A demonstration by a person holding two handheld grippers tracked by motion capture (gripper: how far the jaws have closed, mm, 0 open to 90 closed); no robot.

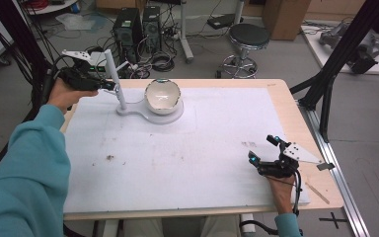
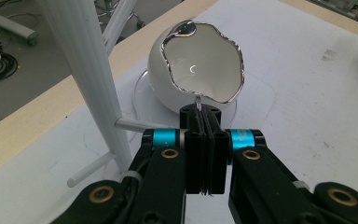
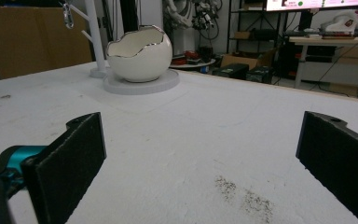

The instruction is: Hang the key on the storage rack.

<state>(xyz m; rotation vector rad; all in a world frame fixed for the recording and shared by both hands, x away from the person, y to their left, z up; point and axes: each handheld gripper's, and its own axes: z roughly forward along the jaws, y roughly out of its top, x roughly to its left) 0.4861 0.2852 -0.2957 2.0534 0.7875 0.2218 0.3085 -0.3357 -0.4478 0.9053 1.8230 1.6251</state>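
Note:
A white eggshell-shaped bowl (image 1: 163, 96) (image 2: 200, 60) (image 3: 137, 53) with a silver rim sits on the round base (image 1: 170, 117) of a white stand. A tall post (image 1: 109, 64) (image 2: 81, 60) (image 3: 93, 28) with short pegs (image 2: 135, 125) rises at the stand's left. My left gripper (image 1: 113, 87) (image 2: 200, 112) hovers beside the post, just short of the bowl. Its jaws are pressed together on a thin silver piece (image 2: 198, 100) that pokes out at the tips. A small silver loop (image 3: 67, 14) hangs high near the post. My right gripper (image 1: 261, 148) (image 3: 200, 154) rests low at the table's right front, open and holding nothing.
A white mat (image 1: 187, 148) covers the wooden table (image 1: 316, 148), with dark specks (image 3: 244, 198) just ahead of the right gripper and a brown stain (image 1: 109, 158) at left. Beyond the far edge stand a stool (image 1: 248, 37) and computer towers (image 1: 128, 27).

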